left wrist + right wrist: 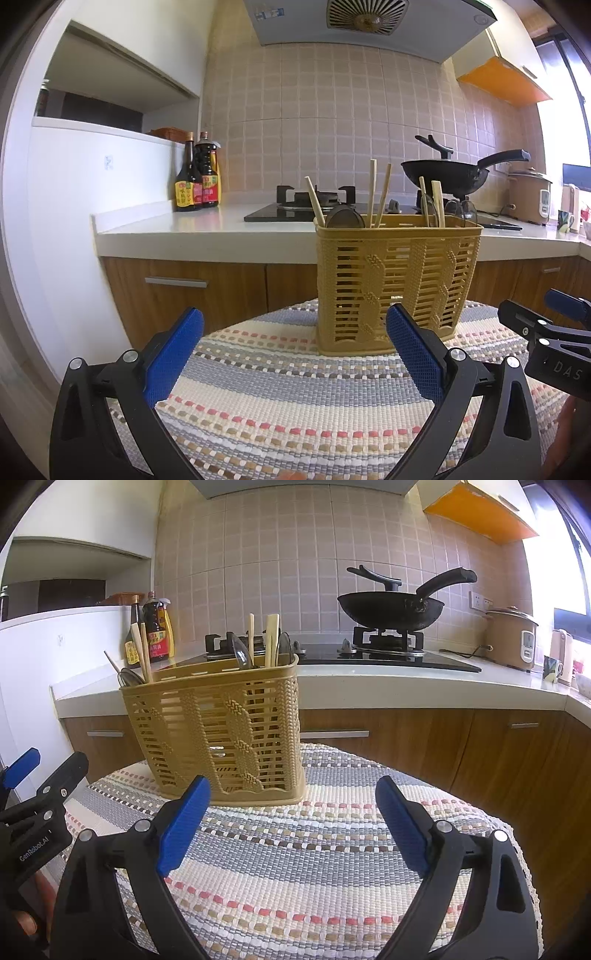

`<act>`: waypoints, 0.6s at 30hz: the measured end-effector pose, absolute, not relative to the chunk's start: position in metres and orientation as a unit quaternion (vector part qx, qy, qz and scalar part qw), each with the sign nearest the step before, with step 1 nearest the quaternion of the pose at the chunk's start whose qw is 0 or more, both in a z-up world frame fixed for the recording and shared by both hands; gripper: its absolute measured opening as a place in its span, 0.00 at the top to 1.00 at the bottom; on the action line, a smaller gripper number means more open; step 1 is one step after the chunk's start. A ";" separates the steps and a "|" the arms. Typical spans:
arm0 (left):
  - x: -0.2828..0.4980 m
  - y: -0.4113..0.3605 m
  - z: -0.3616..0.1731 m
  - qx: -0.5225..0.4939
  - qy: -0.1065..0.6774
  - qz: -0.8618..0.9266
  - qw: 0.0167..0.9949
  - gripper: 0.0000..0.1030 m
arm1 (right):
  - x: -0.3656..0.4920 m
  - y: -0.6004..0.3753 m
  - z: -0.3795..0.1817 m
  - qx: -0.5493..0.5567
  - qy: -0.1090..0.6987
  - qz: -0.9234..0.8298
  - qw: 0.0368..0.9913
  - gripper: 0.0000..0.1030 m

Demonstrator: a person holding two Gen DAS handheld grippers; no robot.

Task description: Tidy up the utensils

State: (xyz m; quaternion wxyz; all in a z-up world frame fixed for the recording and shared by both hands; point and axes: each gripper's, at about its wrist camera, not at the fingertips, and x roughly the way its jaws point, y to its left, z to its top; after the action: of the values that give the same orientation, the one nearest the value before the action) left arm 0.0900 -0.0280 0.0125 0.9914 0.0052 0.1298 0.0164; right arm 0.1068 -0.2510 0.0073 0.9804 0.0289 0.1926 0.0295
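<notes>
A tan slotted plastic utensil basket (397, 284) (221, 731) stands upright on a striped woven cloth (295, 391) (295, 867) over a round table. Wooden chopsticks (371, 192) (272, 638) and dark spoons (343, 218) (242, 653) stick up out of its compartments. My left gripper (294, 314) is open just short of the basket's front, with nothing between its blue pads. My right gripper (292, 781) is open wide too, empty, and sits to the basket's right front. Each gripper shows at the edge of the other's view (546, 332) (37, 786).
Beyond the table runs a white kitchen counter (406, 686) over wooden cabinets. On it are a gas stove (384, 642) with a black wok (389, 609), sauce bottles (195, 177) at the left and a rice cooker (511, 638) at the right.
</notes>
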 end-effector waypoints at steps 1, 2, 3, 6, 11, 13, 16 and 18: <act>0.091 -0.029 0.013 0.007 0.131 0.016 0.991 0.07 | 0.107 -0.251 0.007 0.028 0.193 0.029 0.980 0.15; 0.092 -0.029 0.012 0.008 0.134 0.015 0.991 0.07 | 0.107 -0.250 0.007 0.027 0.193 0.029 0.980 0.15; 0.092 -0.030 0.012 0.008 0.135 0.015 0.991 0.07 | 0.107 -0.250 0.007 0.026 0.193 0.029 0.980 0.15; 0.092 -0.029 0.011 0.006 0.138 0.015 0.990 0.07 | 0.107 -0.249 0.007 0.024 0.194 0.029 0.980 0.15; 0.094 -0.028 0.012 0.006 0.139 0.015 0.990 0.07 | 0.108 -0.248 0.006 0.021 0.196 0.028 0.980 0.14; 0.094 -0.028 0.011 0.005 0.140 0.015 0.990 0.07 | 0.108 -0.247 0.006 0.020 0.198 0.027 0.980 0.13; 0.095 -0.028 0.011 0.005 0.143 0.013 0.990 0.07 | 0.109 -0.247 0.006 0.019 0.199 0.027 0.980 0.12; 0.096 -0.029 0.010 0.005 0.145 0.012 0.989 0.07 | 0.109 -0.247 0.006 0.018 0.199 0.027 0.979 0.12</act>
State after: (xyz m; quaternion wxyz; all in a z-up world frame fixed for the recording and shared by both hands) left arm 0.0959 -0.0285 0.0104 0.9893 0.0052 0.1450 0.0124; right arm 0.1091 -0.2465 0.0061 0.9794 0.0181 0.1993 0.0269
